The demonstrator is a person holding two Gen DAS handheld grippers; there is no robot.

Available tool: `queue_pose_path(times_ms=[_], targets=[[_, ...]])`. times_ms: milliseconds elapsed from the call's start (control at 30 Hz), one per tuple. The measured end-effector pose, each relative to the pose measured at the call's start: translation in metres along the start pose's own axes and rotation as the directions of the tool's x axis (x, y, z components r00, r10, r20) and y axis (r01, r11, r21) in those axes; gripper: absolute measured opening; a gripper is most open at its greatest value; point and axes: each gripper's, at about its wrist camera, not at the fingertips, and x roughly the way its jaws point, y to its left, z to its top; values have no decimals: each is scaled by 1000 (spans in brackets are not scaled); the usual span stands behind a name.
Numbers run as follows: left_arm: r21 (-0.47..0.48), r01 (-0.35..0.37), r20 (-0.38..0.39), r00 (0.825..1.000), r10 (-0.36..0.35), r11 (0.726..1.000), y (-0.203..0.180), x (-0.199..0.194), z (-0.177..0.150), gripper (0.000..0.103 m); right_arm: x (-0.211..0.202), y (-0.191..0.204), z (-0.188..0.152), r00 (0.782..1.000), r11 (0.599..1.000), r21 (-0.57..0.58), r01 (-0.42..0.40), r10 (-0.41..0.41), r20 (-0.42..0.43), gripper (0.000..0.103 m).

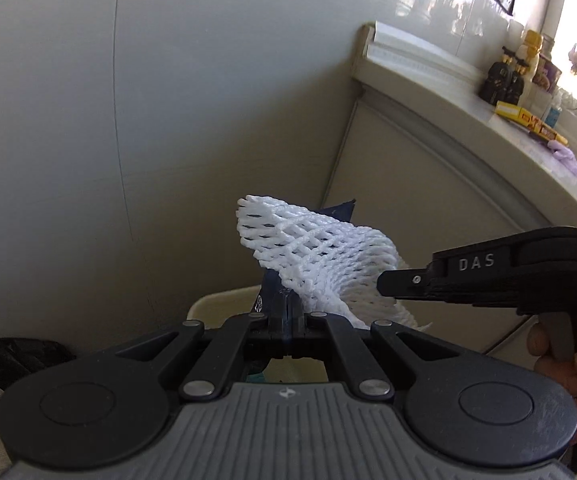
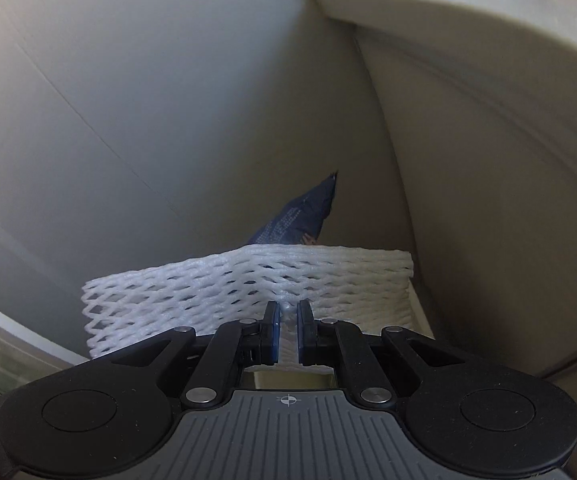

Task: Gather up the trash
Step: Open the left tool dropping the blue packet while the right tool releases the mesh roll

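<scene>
My left gripper (image 1: 286,310) is shut on a thin dark blue wrapper (image 1: 340,212), which stands up behind the fingers. A white foam fruit net (image 1: 320,252) hangs just right of it, and my right gripper (image 1: 384,283) comes in from the right, shut on the net. In the right wrist view the right gripper (image 2: 287,312) pinches the foam net (image 2: 248,280) at its lower edge, and the blue wrapper (image 2: 308,212) pokes up beyond it. Below the left fingers shows the beige rim of a bin (image 1: 220,302).
A pale wall panel (image 1: 88,120) fills the left, a cabinet front (image 1: 428,200) the right. The counter (image 1: 468,112) above holds dark bottles (image 1: 504,80), yellow boxes (image 1: 528,118) and a lilac cloth (image 1: 568,158). A black bag (image 1: 16,356) lies at lower left. A hand (image 1: 560,364) holds the right gripper.
</scene>
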Motion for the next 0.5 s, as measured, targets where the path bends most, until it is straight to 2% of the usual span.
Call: queue_pose_path(times_ms=[167, 500], targets=[[-32, 22, -82, 996, -25, 999, 13, 43, -16, 0, 54, -24, -16, 995, 992, 98, 80, -74, -63, 8], [-63, -54, -247, 968, 36, 997, 27, 107, -45, 0, 146, -59, -20, 971, 974, 136, 181, -155, -182, 8]])
